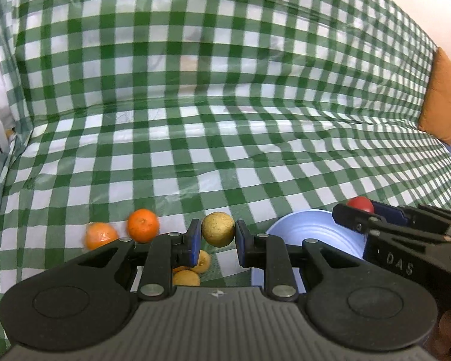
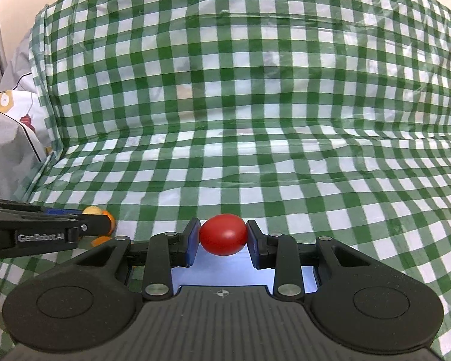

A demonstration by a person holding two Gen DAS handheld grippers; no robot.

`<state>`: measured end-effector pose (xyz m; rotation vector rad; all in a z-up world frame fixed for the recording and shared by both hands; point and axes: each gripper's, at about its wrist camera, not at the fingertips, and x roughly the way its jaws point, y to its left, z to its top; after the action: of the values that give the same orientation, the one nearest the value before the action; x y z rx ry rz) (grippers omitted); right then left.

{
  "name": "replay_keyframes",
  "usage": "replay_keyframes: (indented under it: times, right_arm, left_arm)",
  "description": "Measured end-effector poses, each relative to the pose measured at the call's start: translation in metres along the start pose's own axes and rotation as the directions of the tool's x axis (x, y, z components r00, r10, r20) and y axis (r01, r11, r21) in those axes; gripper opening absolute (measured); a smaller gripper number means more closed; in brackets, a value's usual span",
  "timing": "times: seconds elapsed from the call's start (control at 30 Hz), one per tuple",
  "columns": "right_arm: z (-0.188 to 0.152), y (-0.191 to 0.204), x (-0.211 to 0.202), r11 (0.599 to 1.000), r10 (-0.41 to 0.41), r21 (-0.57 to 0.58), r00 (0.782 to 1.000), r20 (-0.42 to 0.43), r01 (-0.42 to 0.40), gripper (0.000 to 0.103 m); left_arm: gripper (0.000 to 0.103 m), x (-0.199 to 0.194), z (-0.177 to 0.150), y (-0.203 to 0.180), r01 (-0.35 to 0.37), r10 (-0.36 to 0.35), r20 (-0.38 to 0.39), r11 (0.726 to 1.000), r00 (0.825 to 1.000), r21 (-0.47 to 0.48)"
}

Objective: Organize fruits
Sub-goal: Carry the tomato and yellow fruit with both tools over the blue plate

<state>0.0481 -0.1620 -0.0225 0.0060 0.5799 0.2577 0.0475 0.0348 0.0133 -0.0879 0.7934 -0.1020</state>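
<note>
Left wrist view: left gripper [image 1: 218,238] clamped on a yellowish round fruit [image 1: 218,229], lifted above the green checked cloth [image 1: 195,120] — two oranges [image 1: 143,225] just left, pale blue bowl [image 1: 312,234] right. Right wrist view: right gripper [image 2: 222,240] pinching a red fruit [image 2: 223,234] over the bowl.

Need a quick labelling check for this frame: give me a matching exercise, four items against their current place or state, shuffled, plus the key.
Column one:
1. yellow-brown fruit
2. red fruit
3. blue bowl
4. two oranges

Column two:
A. lying loose on the checked cloth, left of the left gripper
B. clamped in the right gripper
C. sitting under the right gripper
D. clamped in the left gripper

Pairs: 1-D, 2-B, 3-C, 4-A
</note>
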Motion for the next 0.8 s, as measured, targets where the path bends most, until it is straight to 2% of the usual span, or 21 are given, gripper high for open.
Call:
replay_keyframes:
  times: [0.23, 0.33, 0.8]
  right_arm:
    - [0.007, -0.03, -0.005, 0.998, -0.046, 0.053, 0.999, 0.016, 0.045, 0.034]
    - [0.006, -0.04, -0.003, 0.995, -0.057, 0.082, 0.998, -0.004, 0.057, 0.034]
    - [-0.002, -0.046, 0.002, 0.993, -0.077, 0.086, 0.995, -0.06, 0.082, 0.034]
  left_arm:
    - [0.026, -0.003, -0.001, -0.01, 0.042, -0.043, 0.01, 0.998, 0.999, 0.04]
    - [0.026, 0.0, -0.002, -0.015, 0.05, -0.05, 0.004, 0.997, 0.999, 0.056]
    - [0.026, 0.007, -0.012, -0.046, 0.113, -0.11, -0.025, 0.985, 0.994, 0.128]
